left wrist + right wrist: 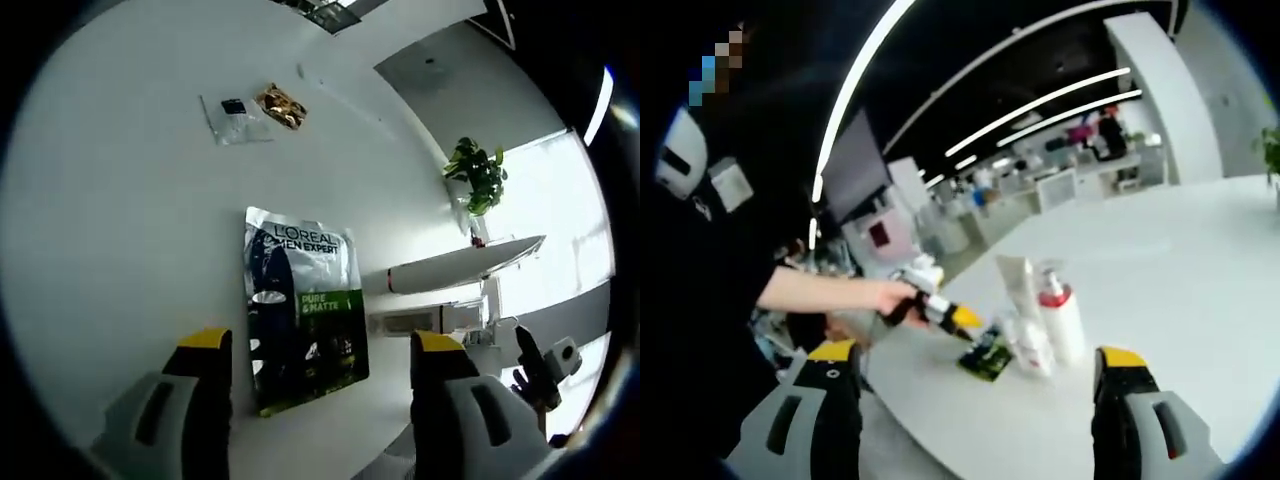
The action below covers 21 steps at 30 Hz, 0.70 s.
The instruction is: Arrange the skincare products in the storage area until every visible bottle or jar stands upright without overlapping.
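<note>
White tabletop [120,250] carries a flat L'Oréal sachet [300,305] lying just ahead of the left gripper [325,350], whose jaws are spread and empty. Across the table, an upright tube [1016,285] and pump bottle [1060,315] stand together beyond the right gripper [975,365], likewise spread, grasping nothing.

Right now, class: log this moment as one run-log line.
left tongs: open, above L'Oreal sachet | right tongs: open, empty | pump bottle: upright on table
</note>
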{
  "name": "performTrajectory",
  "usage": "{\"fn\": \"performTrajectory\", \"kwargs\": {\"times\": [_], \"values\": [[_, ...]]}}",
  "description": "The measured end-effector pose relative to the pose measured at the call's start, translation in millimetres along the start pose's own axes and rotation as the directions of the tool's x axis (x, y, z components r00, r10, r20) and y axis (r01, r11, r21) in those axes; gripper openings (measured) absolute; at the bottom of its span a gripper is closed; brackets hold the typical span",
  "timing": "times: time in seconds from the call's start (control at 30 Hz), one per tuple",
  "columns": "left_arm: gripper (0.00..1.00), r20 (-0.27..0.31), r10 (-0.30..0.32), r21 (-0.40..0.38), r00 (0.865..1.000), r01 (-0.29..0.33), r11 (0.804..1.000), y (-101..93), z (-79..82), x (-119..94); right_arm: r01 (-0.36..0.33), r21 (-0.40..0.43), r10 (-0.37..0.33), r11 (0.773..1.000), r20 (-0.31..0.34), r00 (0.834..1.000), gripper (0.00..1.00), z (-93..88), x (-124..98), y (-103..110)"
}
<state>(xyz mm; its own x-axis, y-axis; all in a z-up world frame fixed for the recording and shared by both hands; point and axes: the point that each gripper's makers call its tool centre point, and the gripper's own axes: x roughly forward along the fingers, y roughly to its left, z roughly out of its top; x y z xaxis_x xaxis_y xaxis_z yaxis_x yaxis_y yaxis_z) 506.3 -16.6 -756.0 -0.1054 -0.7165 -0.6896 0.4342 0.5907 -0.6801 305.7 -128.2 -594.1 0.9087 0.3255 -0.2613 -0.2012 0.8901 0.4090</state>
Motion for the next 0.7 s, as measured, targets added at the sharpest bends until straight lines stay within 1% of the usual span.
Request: {"fn": "performTrajectory", "kwargs": {"times": [0.2,0.33,0.57,0.7], "values": [[0.66,-0.009,-0.022,-0.031,1.0,0.022,0.999,-5.5,-9.0,1,-0.003,0.0,0.003,1.0,0.005,1.0,0.99,1.4,1,3],[0.67,-0.015,-0.03,-0.036,0.999,0.029,0.999,-8.9,-15.8,1,-0.005,0.002,0.005,1.0,0.012,1.0,0.99,2.8,2,5],[0.67,-0.009,-0.084,-0.07,0.996,0.084,0.994,-21.1,-22.1,0,-0.012,0.002,0.012,1.0,0.007,1.0,0.99,0.2,2,7],[0.67,-0.008,-0.07,-0.063,0.997,0.07,0.996,-18.9,-22.9,-1,-0.013,-0.009,0.013,1.0,-0.006,1.0,0.99,-2.3,2,10]]}}
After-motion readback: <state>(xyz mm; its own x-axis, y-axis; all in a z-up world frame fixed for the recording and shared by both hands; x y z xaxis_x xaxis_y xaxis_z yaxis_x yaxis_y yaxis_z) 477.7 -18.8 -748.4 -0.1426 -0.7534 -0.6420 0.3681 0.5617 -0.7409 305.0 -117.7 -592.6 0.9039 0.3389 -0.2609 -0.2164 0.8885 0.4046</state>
